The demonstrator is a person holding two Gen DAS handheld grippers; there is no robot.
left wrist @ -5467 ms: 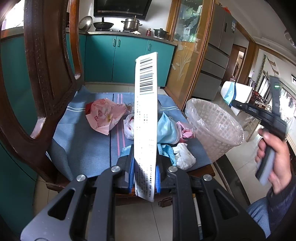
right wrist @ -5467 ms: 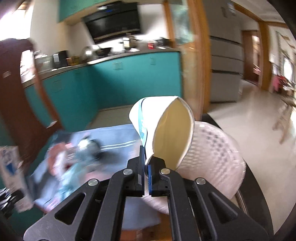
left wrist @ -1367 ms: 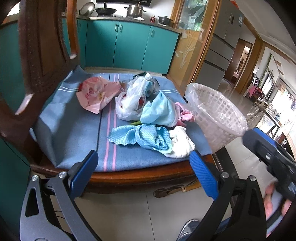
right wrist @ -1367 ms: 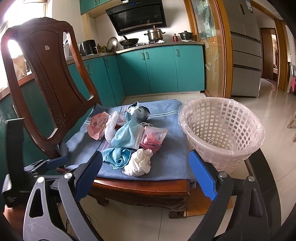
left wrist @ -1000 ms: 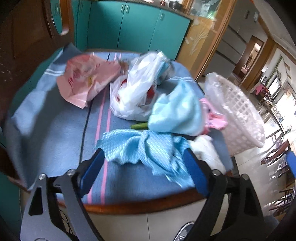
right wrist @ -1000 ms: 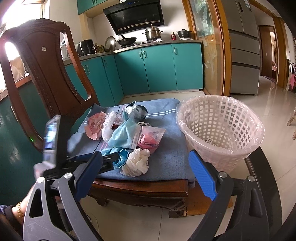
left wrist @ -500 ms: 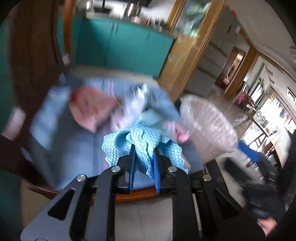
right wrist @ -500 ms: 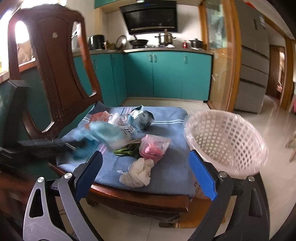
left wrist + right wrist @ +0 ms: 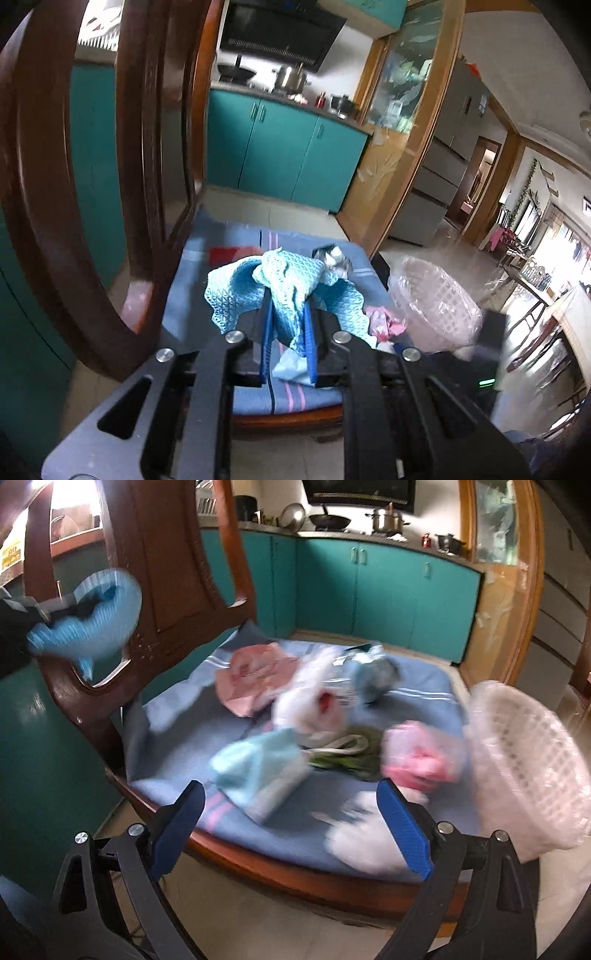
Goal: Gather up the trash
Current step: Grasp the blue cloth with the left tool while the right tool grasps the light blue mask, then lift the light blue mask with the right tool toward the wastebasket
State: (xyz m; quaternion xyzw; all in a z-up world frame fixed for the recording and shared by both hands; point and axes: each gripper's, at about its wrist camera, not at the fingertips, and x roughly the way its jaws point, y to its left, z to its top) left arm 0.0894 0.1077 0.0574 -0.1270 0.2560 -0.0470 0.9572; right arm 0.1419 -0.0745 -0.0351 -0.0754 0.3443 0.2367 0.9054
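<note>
The left gripper (image 9: 288, 332) is clenched on the cloth (image 9: 280, 284), lifted above the chair (image 9: 207, 266); the right gripper (image 9: 291, 830) hangs released over the litter; loose folds could snag the chair back or miss the basket (image 9: 436, 314).

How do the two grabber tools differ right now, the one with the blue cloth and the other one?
The left gripper is shut on the blue cloth, while the right gripper stands wide open with nothing between its pads. In the right wrist view the left one holds its cloth up beside the chair back; the right one points down at the trash lying on the chair cushion. Both have black arms and blue pads.
</note>
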